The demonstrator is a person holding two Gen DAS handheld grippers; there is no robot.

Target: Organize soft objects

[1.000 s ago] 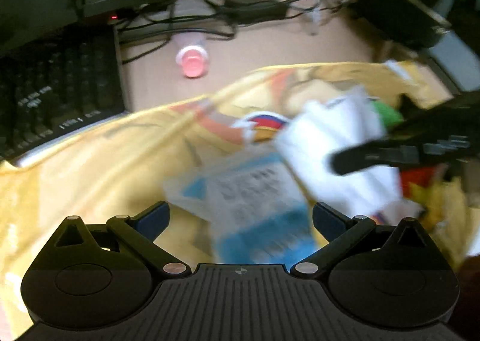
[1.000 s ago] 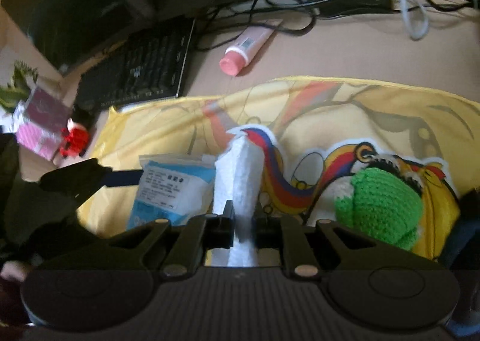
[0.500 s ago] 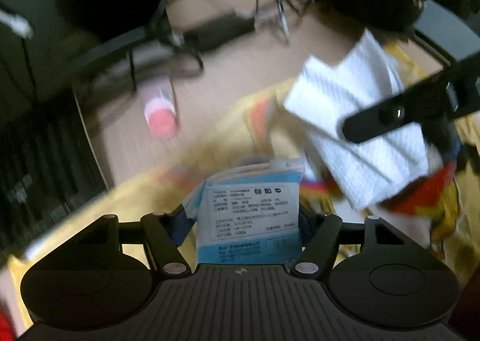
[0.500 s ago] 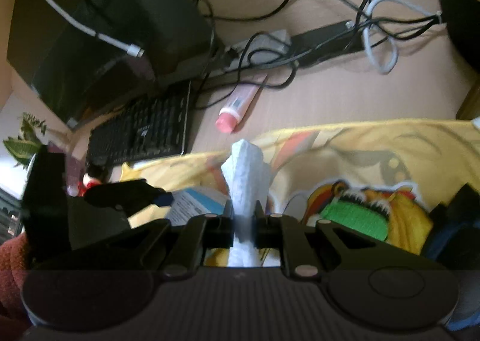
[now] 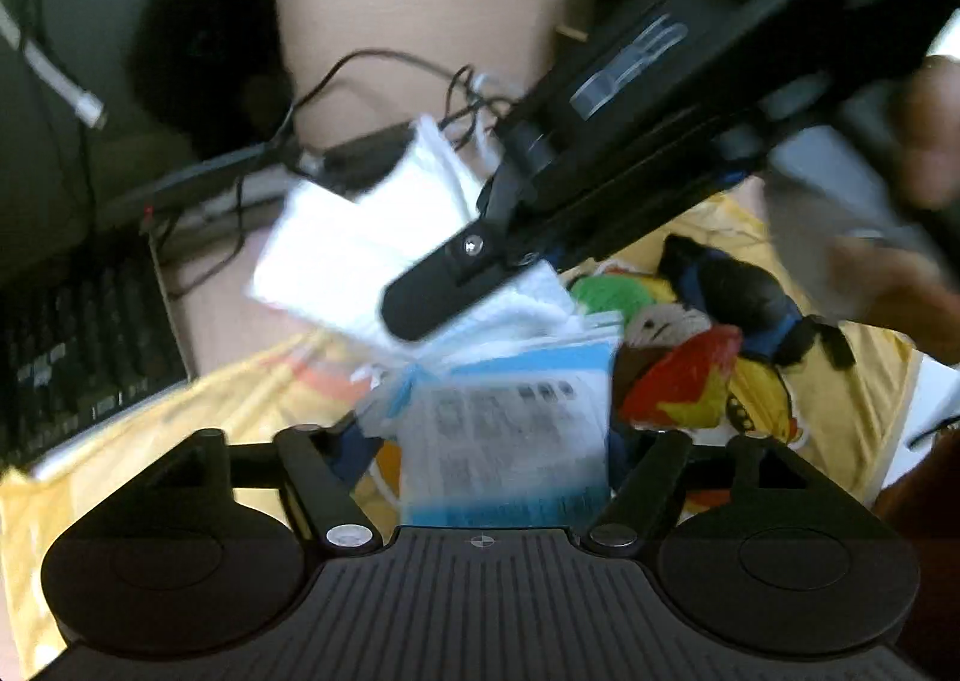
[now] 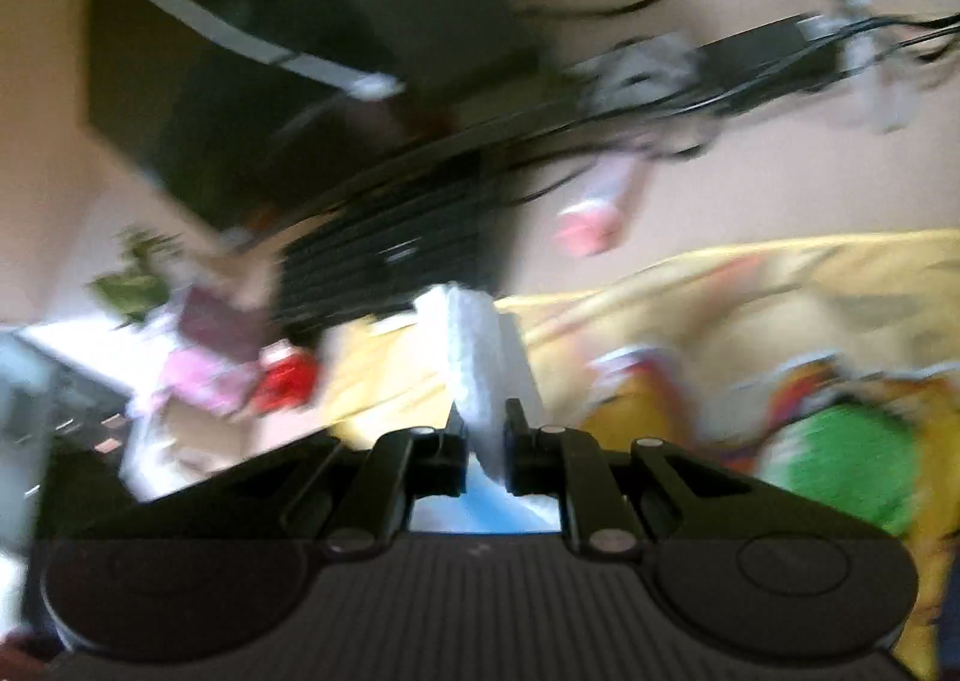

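My left gripper is shut on a blue and white tissue packet and holds it above the yellow cartoon-print cloth. My right gripper is shut on a folded white paper tissue. In the left wrist view that tissue hangs just above and behind the packet, with the right gripper's black finger across it. A green crochet toy, a red and yellow soft toy and a black and blue soft item lie on the cloth to the right.
A black keyboard lies left of the cloth, with cables and a power strip behind it. A pink-capped tube lies on the desk beyond the cloth. Pink and red small items sit at the far left. A hand grips the right tool.
My left gripper shut on the tissue packet and lifted it off the cloth. The right gripper carried the white tissue up and over towards the packet.
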